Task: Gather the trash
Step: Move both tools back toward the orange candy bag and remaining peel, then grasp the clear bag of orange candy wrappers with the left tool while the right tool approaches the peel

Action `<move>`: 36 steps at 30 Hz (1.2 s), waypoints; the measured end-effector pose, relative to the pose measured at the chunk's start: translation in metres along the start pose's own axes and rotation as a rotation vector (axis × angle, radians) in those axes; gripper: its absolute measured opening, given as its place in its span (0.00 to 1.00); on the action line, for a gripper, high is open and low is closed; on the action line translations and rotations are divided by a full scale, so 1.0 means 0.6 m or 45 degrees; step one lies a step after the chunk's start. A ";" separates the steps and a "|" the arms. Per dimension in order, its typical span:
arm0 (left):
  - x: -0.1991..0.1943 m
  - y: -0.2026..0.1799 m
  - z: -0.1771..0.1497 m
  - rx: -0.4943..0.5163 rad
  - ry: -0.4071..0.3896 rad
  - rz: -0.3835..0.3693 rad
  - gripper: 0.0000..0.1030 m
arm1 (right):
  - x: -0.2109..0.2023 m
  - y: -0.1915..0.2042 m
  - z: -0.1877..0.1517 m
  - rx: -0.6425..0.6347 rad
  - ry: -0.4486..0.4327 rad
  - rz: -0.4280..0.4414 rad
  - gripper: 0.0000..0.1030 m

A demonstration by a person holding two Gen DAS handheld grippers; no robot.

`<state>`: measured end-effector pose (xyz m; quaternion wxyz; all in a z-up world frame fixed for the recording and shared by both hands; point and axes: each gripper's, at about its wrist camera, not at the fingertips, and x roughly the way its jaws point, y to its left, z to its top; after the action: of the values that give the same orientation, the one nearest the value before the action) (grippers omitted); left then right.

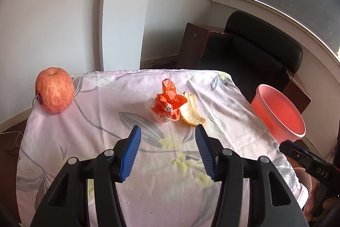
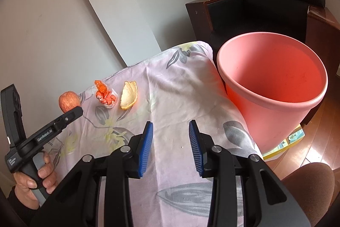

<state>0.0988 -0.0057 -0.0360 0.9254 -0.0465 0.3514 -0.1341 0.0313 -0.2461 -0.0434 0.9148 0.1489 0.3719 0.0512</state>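
Biggest thing first: table w/ floral cloth, then the pink bin off its right edge, mouth tipped toward me, looks empty inside.

Left gripper stands wide open, nothing between the jaws, lined up just short of the trash. Right gripper is partly open, also empty, over bare cloth near the bin; I see no contact w/ anything.

Apple sits at the far left corner, whole, so prob not trash; I'd leave it.

Trash is mid-table, far side: crumpled orange-and-clear wrapper and, touching its right side, a curved piece of peel, pale inside up.

Handling, my guess: wrapper is v. light, soft and crackly, will squash and may slip or spring back, so I'd close across the bunched middle, not the loose top tail. Peel is light, semi-stiff but bendy, could tear or flip; best pinch across its thick lower rim, edge-on. Since they touch, taking one may drag the other.
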 end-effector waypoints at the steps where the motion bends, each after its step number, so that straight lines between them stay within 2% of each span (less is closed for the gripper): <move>1: 0.011 0.000 0.007 -0.007 0.001 0.008 0.51 | 0.003 0.001 0.000 0.001 0.005 0.003 0.35; 8: 0.088 -0.003 0.040 -0.026 0.013 0.043 0.51 | 0.022 0.001 0.002 -0.002 0.035 0.018 0.35; 14: 0.131 -0.001 0.046 -0.005 0.048 0.025 0.51 | 0.042 0.001 0.008 0.003 0.063 0.031 0.35; 16: 0.134 0.000 0.044 0.001 0.047 0.010 0.45 | 0.050 0.004 0.012 -0.002 0.075 0.044 0.35; 20: 0.131 0.000 0.041 0.024 0.039 -0.021 0.40 | 0.070 0.016 0.026 -0.008 0.098 0.088 0.35; 25: 0.107 0.020 0.038 -0.031 0.013 -0.042 0.38 | 0.102 0.038 0.049 -0.013 0.125 0.162 0.35; 32: 0.051 0.054 0.033 -0.083 -0.056 0.004 0.38 | 0.163 0.075 0.063 -0.001 0.198 0.239 0.35; 36: 0.022 0.071 0.026 -0.117 -0.080 0.011 0.38 | 0.198 0.095 0.060 -0.007 0.242 0.238 0.35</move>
<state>0.1278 0.0313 -0.0407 0.9335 -0.0918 0.3280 -0.1123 0.1427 -0.1758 -0.0803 0.8671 0.1749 0.4412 0.1512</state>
